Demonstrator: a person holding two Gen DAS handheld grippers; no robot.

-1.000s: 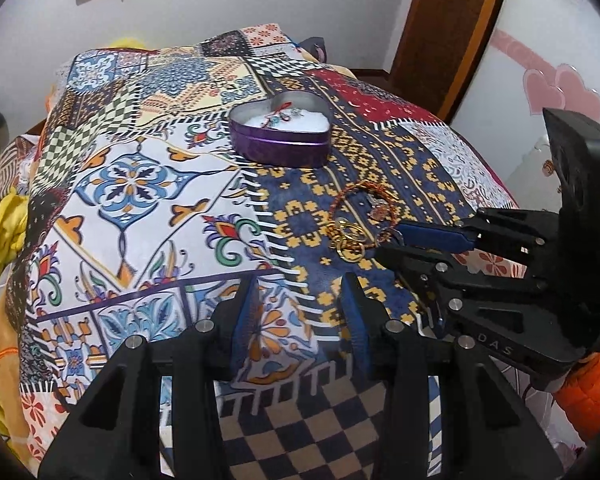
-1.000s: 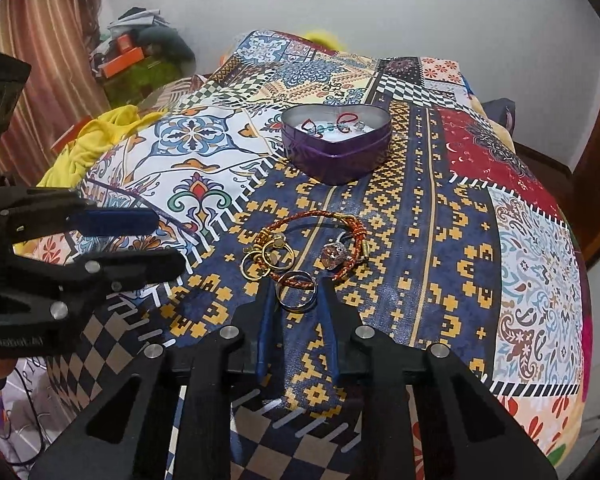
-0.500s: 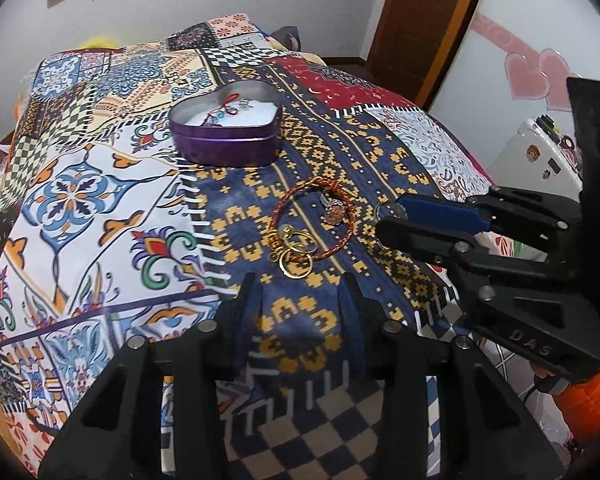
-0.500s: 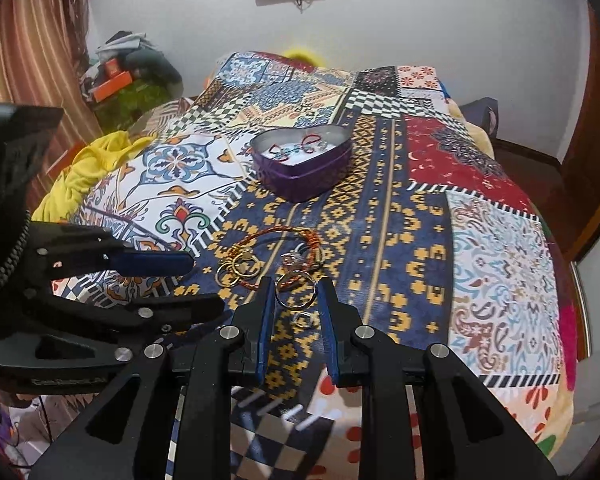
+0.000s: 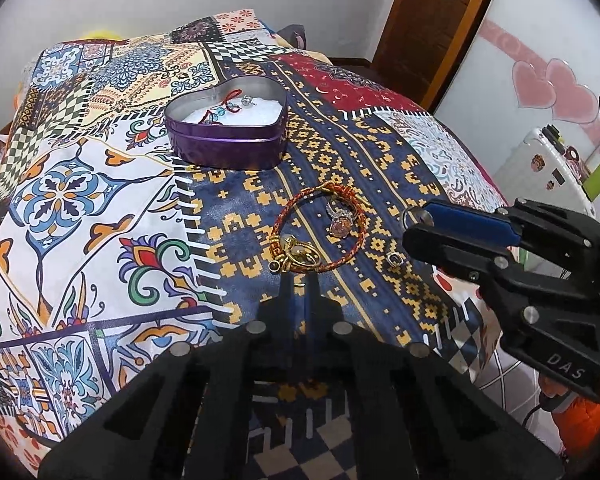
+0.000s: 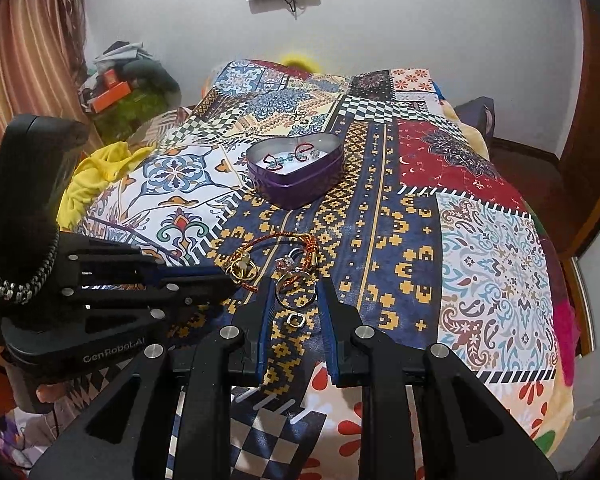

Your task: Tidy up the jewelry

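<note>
- So the whole thing was laid out on a bed with a loud patchwork bedspread (image 6: 480,240), not a counter.
- The purple heart-shaped tin (image 5: 228,136) sat toward the far middle of the bed. It had a white lining, with a red cord piece and a couple of small sparkly bits already lying inside.
- Nearer the cameras, on the blue-and-gold band of the spread, was a red-orange braided bracelet (image 5: 320,232) lying in a loop.
- A silver ring with a pinkish stone (image 5: 340,220) lay inside that loop.
- A cluster of gold rings (image 5: 300,256) sat right on the near edge of the bracelet, touching it.
- A small ring with a dark stone (image 5: 395,258) sat by itself on the spread, just to the right of the bracelet.
- The left gripper (image 5: 299,280) had its fingers pressed nearly together, the tips right at the gold cluster. I couldn't tell if they had actually pinched anything; that part of the shot was motion-blurred.
- The right gripper (image 6: 296,292) had its fingers apart and was holding a thin gold hoop ring (image 6: 296,290) between the tips, a bit above the bedspread.
- From the left camera, that same right gripper came in from the right side with the hoop poking out at its tip.
- In the right wrist view, the small ring lay on the fabric just below the hoop, between the fingers but not touched by them.
</note>
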